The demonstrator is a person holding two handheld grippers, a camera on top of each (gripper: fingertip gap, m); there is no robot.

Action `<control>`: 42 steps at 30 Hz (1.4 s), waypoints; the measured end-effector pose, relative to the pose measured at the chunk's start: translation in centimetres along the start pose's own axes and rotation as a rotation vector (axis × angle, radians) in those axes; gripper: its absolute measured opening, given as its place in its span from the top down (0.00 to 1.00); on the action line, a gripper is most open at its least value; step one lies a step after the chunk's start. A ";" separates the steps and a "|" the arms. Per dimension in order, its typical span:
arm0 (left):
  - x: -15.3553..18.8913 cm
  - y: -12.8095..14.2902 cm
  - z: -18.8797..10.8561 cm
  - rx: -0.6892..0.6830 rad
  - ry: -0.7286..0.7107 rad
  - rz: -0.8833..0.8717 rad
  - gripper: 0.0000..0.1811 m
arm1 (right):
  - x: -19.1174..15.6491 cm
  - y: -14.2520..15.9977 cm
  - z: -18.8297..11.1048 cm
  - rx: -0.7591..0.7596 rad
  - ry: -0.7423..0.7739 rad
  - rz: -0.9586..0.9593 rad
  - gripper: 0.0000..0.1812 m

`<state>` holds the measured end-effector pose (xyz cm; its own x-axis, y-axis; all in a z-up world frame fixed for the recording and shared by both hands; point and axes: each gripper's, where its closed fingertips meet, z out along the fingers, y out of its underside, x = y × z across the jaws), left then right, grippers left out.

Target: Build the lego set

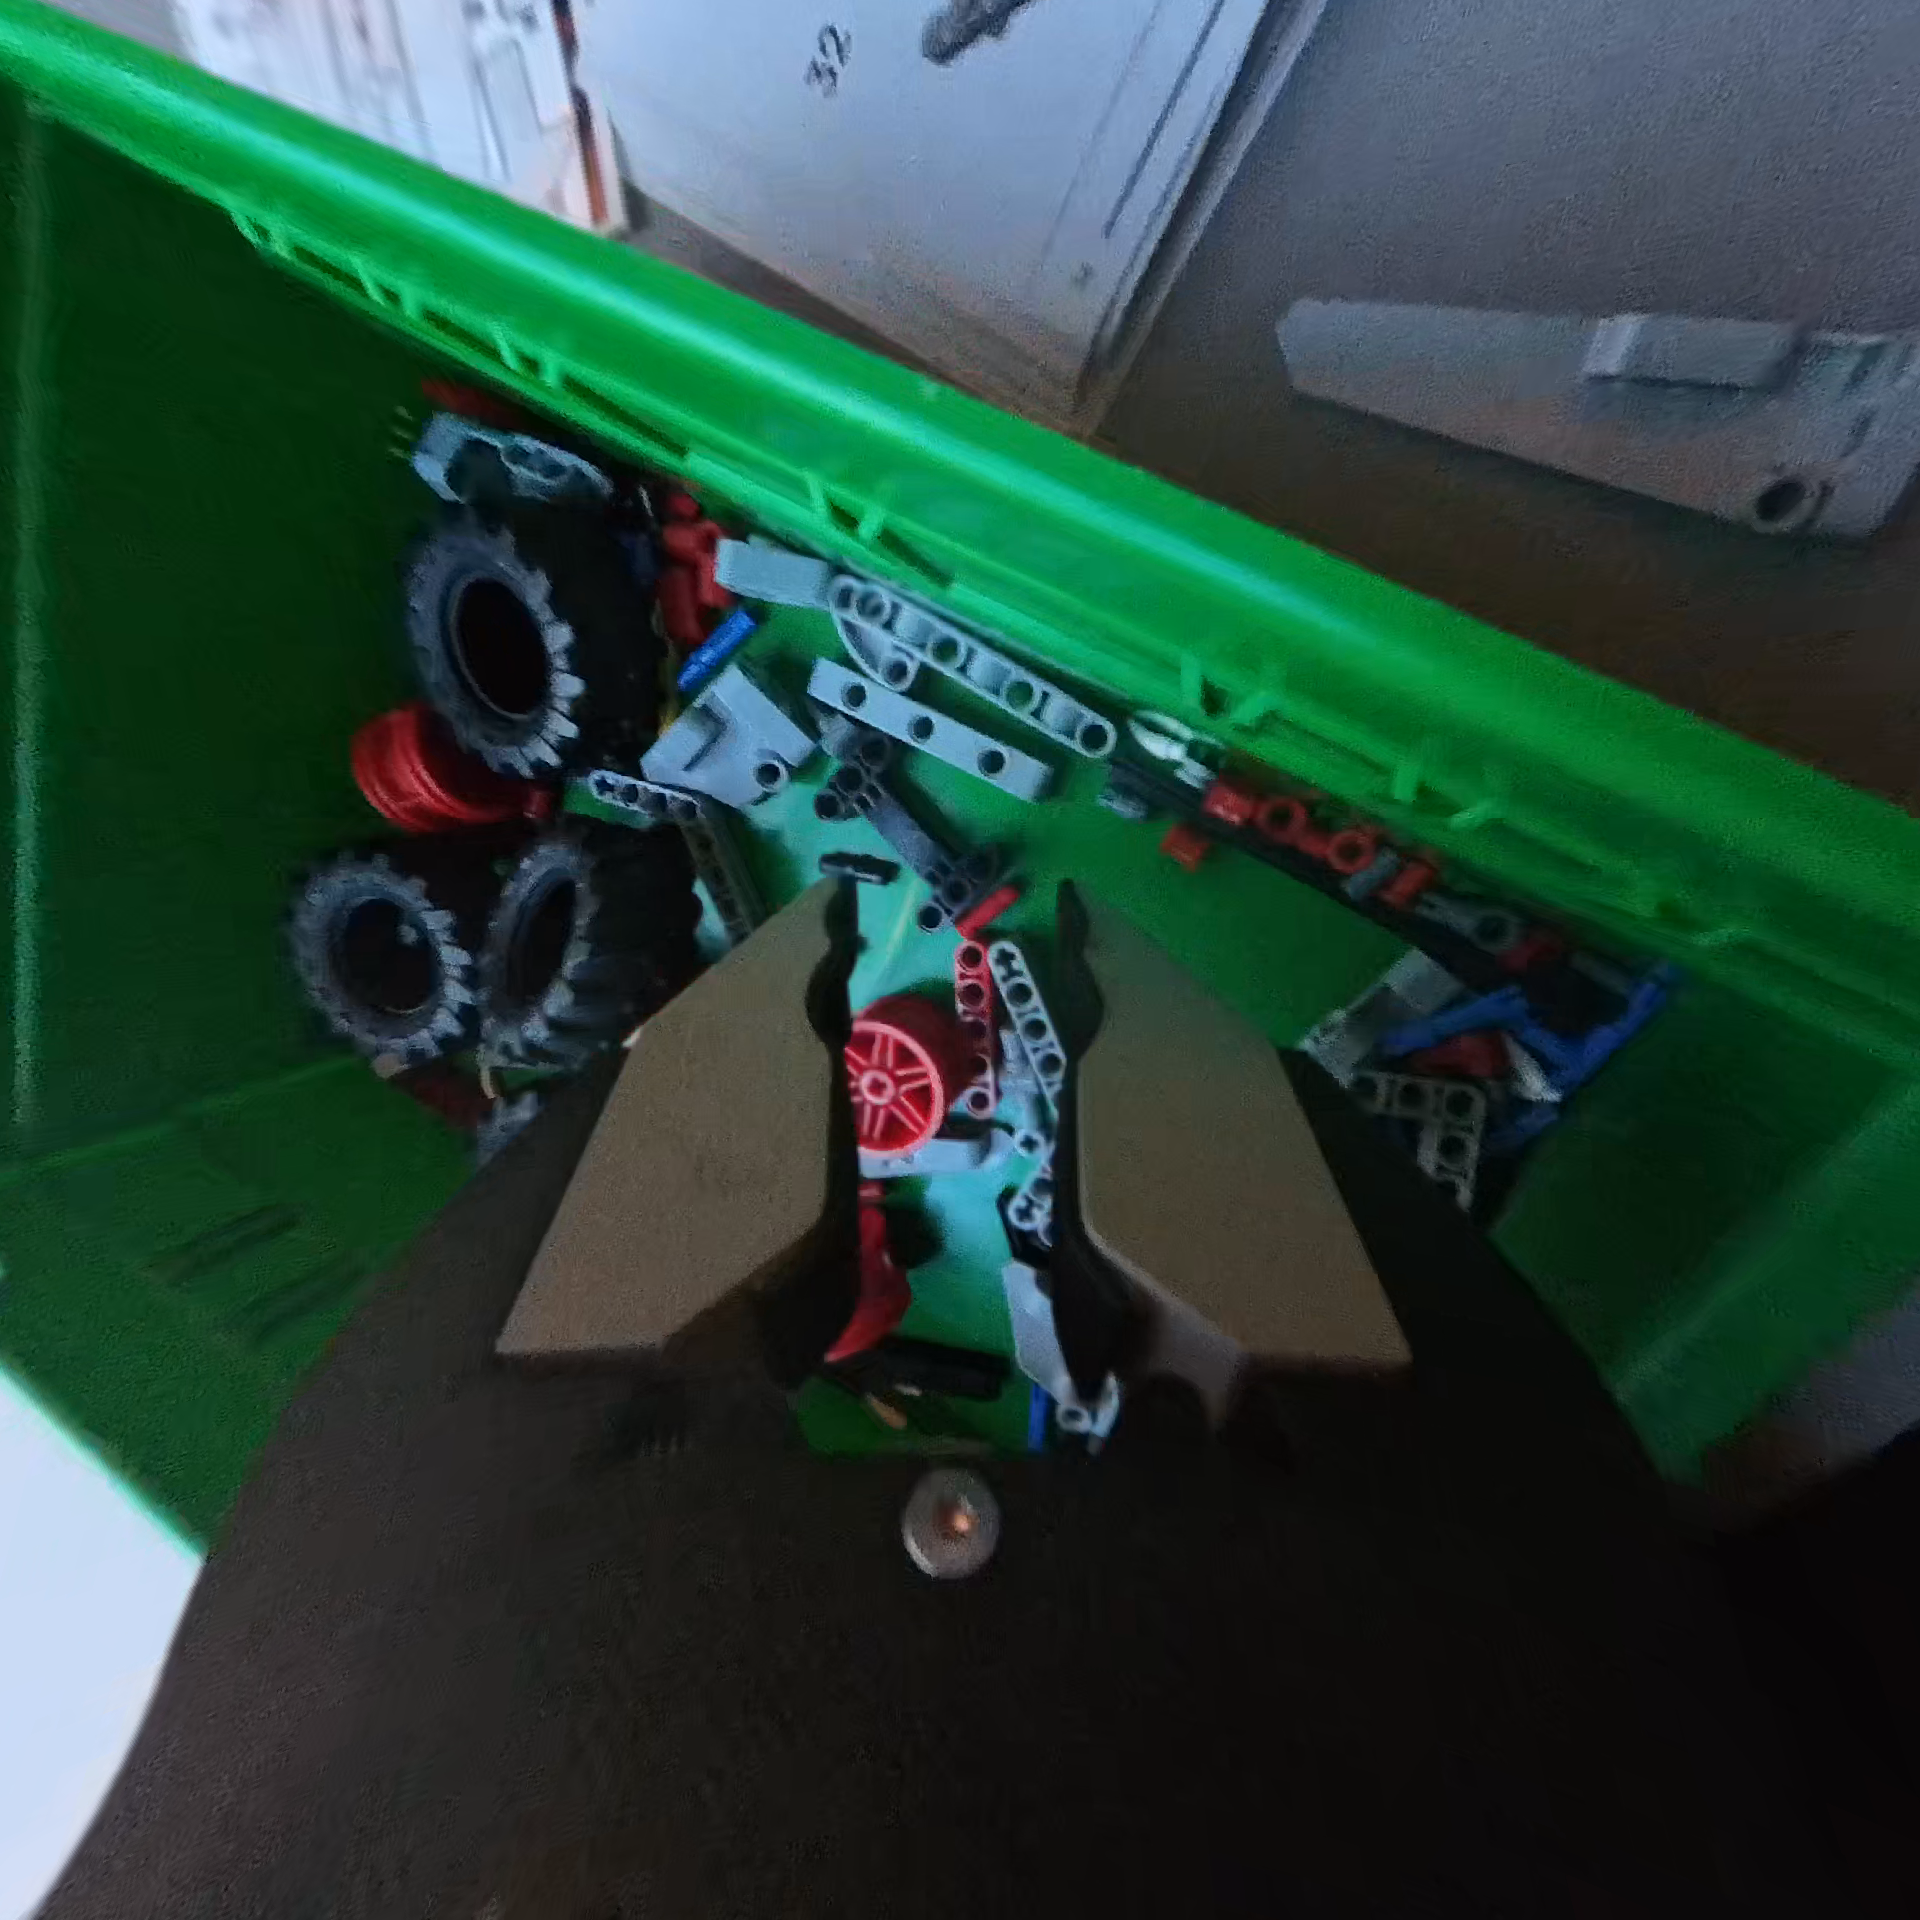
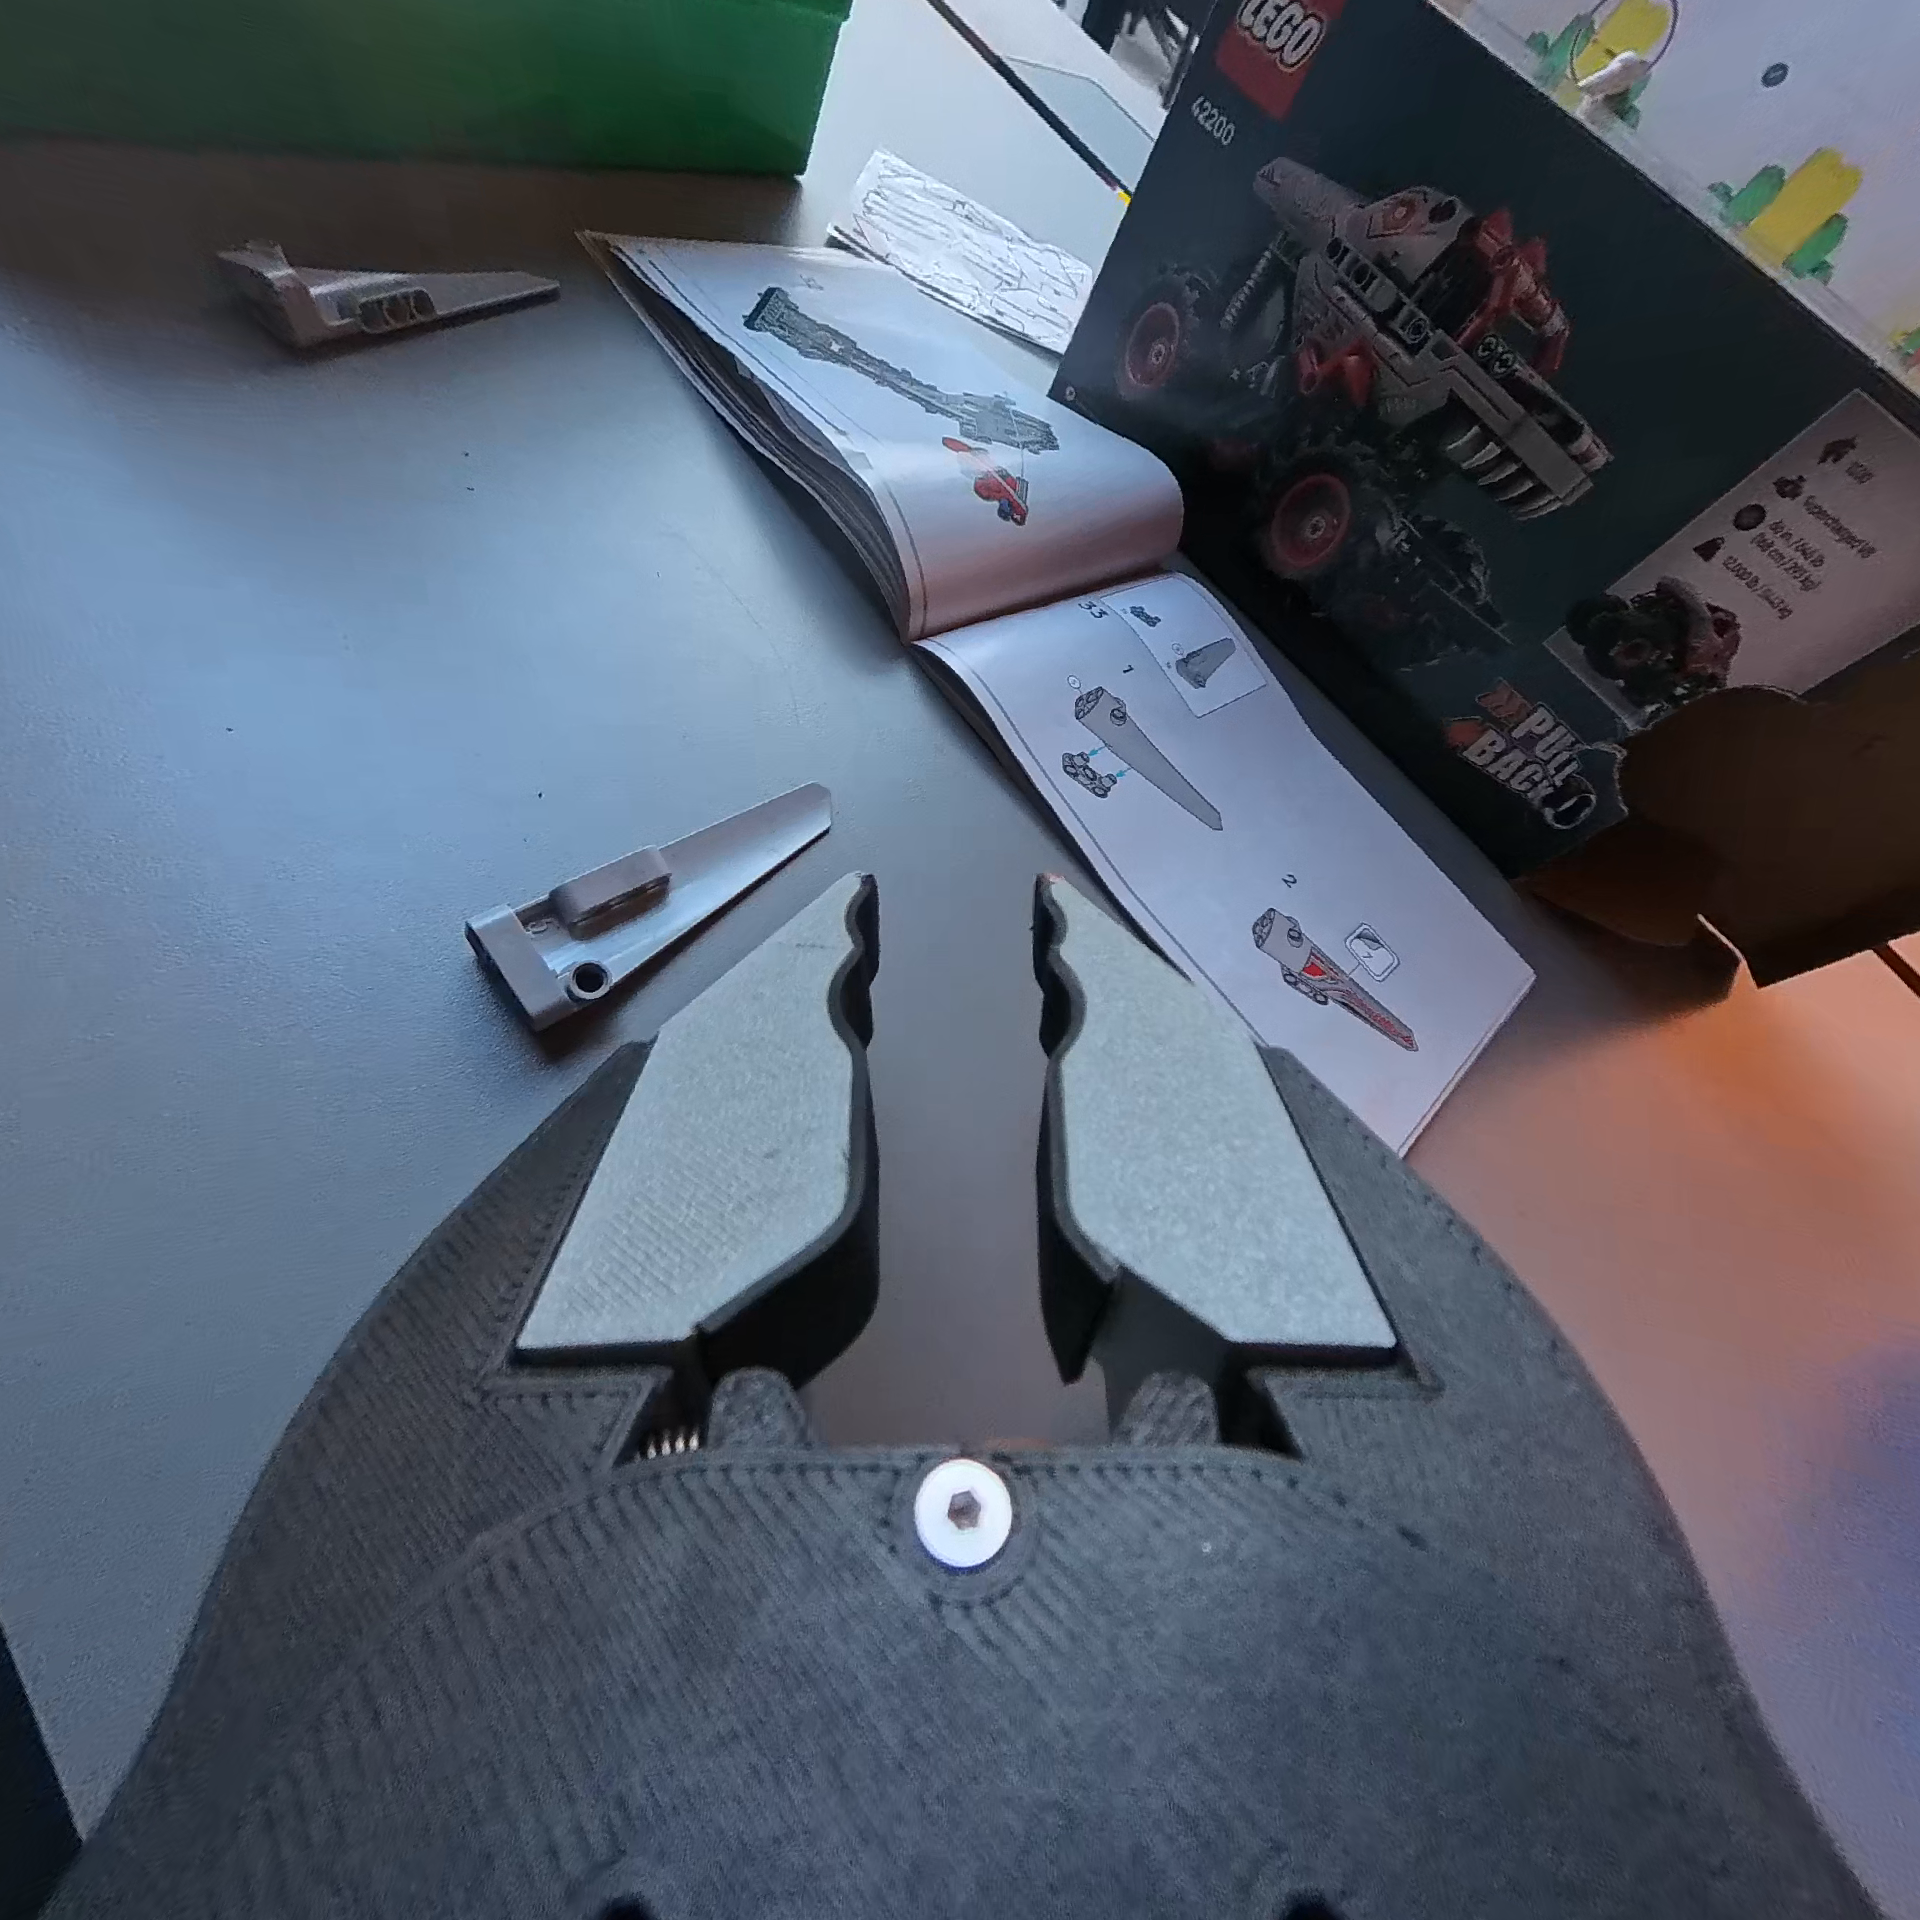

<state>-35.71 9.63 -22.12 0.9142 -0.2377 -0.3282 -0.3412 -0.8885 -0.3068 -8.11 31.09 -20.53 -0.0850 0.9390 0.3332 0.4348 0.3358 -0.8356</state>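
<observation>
The left gripper (image 1: pixel 951 904) reaches down into the green bin (image 1: pixel 1039 551), jaws apart and empty, straddling a red wheel hub (image 1: pixel 894 1081) and a grey perforated beam (image 1: pixel 1029 1013) lying just between its fingers. These parts look light, rigid and slick; the hub is probably best pinched across its rim. The right gripper (image 2: pixel 956 904) hovers low over the dark table (image 2: pixel 312 623), jaws apart, with the grey tapered panel (image 2: pixel 644 904) just left of its tips and the open instruction booklet (image 2: pixel 1195 831) ahead to the right.

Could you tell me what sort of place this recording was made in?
Probably an indoor hobby or office worktable: a green bin of loose parts, an open instruction booklet and the set's box on a dark table.
</observation>
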 end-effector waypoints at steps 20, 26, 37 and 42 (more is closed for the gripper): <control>-11.8 -3.5 -7.9 0.512 -0.398 -0.515 1.00 | 1.0 -0.2 -0.2 0.020 0.041 0.029 0.86; -11.2 -3.7 -7.0 0.510 -0.323 -0.561 1.00 | 1.3 -0.1 -0.2 0.023 0.044 0.059 0.85; -10.2 -4.3 -5.8 0.474 -0.283 -0.526 0.98 | 1.4 0.1 -0.1 0.013 0.029 0.083 0.81; -10.1 -4.3 -5.4 0.456 -0.290 -0.526 0.98 | 1.2 0.0 -0.2 0.015 0.042 0.049 0.81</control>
<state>-42.31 13.74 -12.62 0.9090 0.3414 -0.2388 0.0099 -0.5908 -0.8068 -8.09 32.21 -20.02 -0.0261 0.9505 0.3096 0.4244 0.2909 -0.8575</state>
